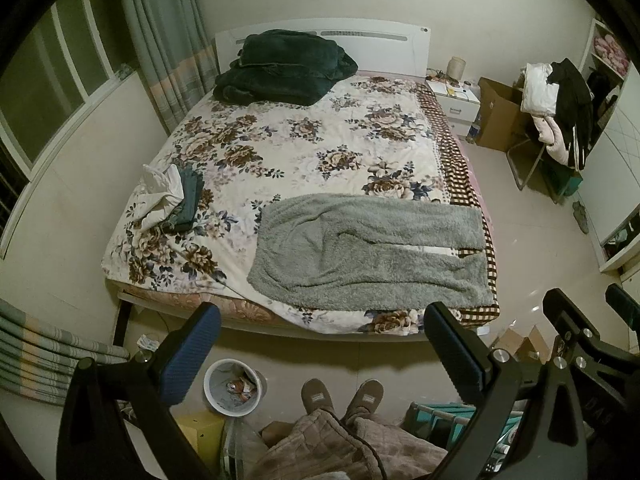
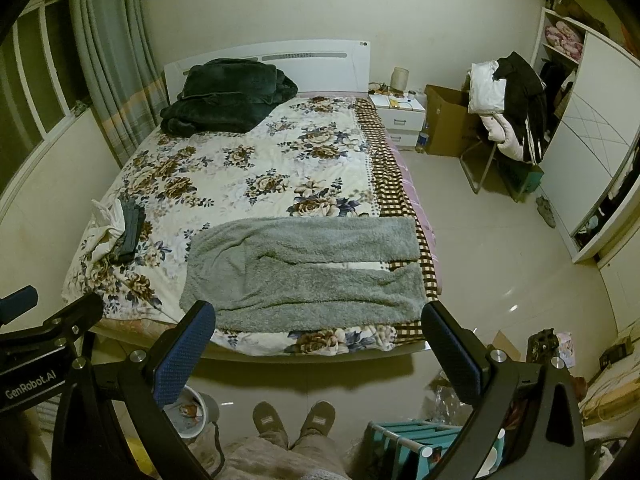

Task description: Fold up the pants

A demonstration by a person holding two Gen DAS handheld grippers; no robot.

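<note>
Grey fleece pants (image 1: 368,248) lie flat across the foot of the bed, waistband to the left, both legs pointing right with a narrow gap between them; they also show in the right wrist view (image 2: 308,272). My left gripper (image 1: 320,344) is open and empty, held above the floor just short of the bed's foot edge. My right gripper (image 2: 318,344) is open and empty at the same height, to the right of the left one. Part of the right gripper shows at the right edge of the left wrist view (image 1: 580,332).
The bed (image 1: 304,136) has a floral cover. A dark green blanket (image 1: 280,68) sits by the headboard and a small pile of clothes (image 1: 172,196) at the left edge. A waste bin (image 1: 234,386), slippered feet (image 1: 340,396), a teal rack (image 2: 412,440) and boxes are on the floor.
</note>
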